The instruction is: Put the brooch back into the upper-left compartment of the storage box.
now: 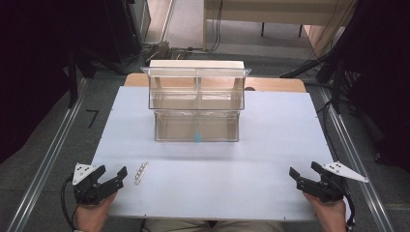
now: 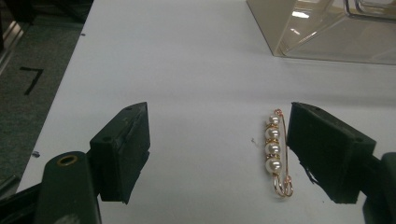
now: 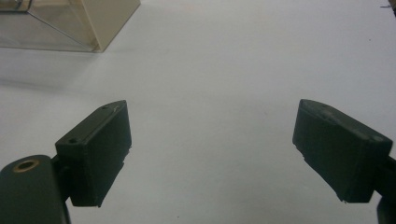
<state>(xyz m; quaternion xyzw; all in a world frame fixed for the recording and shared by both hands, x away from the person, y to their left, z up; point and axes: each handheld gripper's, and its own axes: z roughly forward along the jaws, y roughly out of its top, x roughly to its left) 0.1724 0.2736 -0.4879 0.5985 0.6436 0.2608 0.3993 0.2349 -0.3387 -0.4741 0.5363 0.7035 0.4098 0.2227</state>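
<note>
A pearl brooch pin (image 1: pixel 141 173) lies flat on the white counter (image 1: pixel 270 145) near its front-left corner, just beside the left claw (image 1: pixel 112 173). Its long axis runs from the counter's front edge toward the back edge, leaning slightly to the right. In the left gripper view the pin (image 2: pixel 275 151) shows four white pearls in a row on a rose-gold wire frame, with the looped clasp end nearest the camera and the narrower tip pointing away toward the clear acrylic organiser (image 1: pixel 197 104) that stands at the middle of the back half. The left claw (image 2: pixel 217 149) is spread wide, and the pin rests inside the gap, close against the right-hand jaw. The right claw (image 1: pixel 303 173), held near the front-right corner, is also spread wide over bare counter (image 3: pixel 210 84) and grips nothing.
</note>
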